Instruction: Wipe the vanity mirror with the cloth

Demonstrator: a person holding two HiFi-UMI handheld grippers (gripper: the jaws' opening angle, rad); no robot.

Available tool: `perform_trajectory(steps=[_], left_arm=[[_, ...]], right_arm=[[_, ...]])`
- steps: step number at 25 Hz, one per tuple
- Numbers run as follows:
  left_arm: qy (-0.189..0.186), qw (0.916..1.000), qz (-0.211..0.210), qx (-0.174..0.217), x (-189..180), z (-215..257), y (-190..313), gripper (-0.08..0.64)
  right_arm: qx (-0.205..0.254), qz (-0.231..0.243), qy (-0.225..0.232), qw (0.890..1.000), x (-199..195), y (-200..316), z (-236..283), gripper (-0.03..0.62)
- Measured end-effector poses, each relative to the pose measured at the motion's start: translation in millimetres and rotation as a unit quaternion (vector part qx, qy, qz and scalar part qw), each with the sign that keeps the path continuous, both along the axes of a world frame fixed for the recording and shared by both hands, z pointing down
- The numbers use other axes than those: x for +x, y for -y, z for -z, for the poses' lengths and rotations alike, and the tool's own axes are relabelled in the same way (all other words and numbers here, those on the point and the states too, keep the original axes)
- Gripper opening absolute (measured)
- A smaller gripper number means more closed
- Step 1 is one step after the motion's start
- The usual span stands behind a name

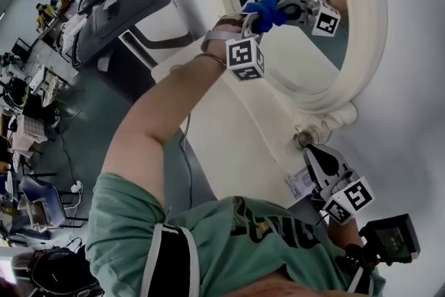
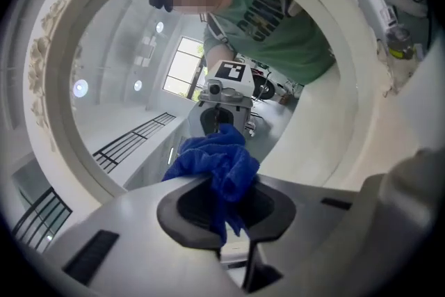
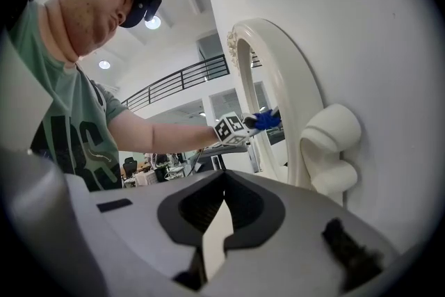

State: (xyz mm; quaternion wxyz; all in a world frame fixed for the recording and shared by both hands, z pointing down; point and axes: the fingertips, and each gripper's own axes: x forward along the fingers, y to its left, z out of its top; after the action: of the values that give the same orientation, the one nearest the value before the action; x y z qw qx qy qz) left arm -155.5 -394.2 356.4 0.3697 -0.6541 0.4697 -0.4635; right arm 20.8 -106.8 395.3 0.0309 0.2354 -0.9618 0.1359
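The vanity mirror has a white oval frame and stands against a white wall. My left gripper is raised to the glass and is shut on a bunched blue cloth, which touches the upper part of the mirror. In the left gripper view the cloth sticks out between the jaws of the left gripper, and the frame rings the view. My right gripper hangs low by the mirror's foot, shut with nothing in it. From the right gripper I see the frame edge-on and the cloth.
The mirror stands on a white tabletop. A scrolled foot juts from the frame's base. A small metal fitting and a printed tag lie near the right gripper. A grey machine stands on the floor to the left.
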Motion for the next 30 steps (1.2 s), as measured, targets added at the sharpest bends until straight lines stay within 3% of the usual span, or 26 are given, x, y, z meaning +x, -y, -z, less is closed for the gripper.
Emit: perform_trajectory(steps=[6, 14, 22, 27, 30], left_arm=[[0.026, 0.9963, 0.003, -0.081, -0.3, -110.0, -8.3, 0.064], [0.047, 0.9822, -0.01, -0.182, 1.3, -208.6, -16.0, 0.064], [0.069, 0.9768, -0.021, -0.202, 1.7, -221.2, -14.0, 0.064], [0.032, 0.9699, -0.007, -0.241, -3.8, -211.9, -17.8, 0.064], [-0.015, 0.9792, 0.002, -0.202, -19.3, -156.6, -4.2, 0.064]], right_arm=[[-0.021, 0.005, -0.01, 1.0, -5.4, -0.2, -8.7, 0.012], [-0.037, -0.005, -0.012, 0.999, -3.1, 6.9, -14.3, 0.012], [-0.03, -0.01, -0.009, 0.999, -1.4, 11.0, -13.3, 0.012], [-0.007, -0.014, -0.009, 1.0, 0.8, 8.0, -3.2, 0.012], [0.003, -0.023, -0.006, 1.0, 8.6, 10.4, -0.4, 0.012]])
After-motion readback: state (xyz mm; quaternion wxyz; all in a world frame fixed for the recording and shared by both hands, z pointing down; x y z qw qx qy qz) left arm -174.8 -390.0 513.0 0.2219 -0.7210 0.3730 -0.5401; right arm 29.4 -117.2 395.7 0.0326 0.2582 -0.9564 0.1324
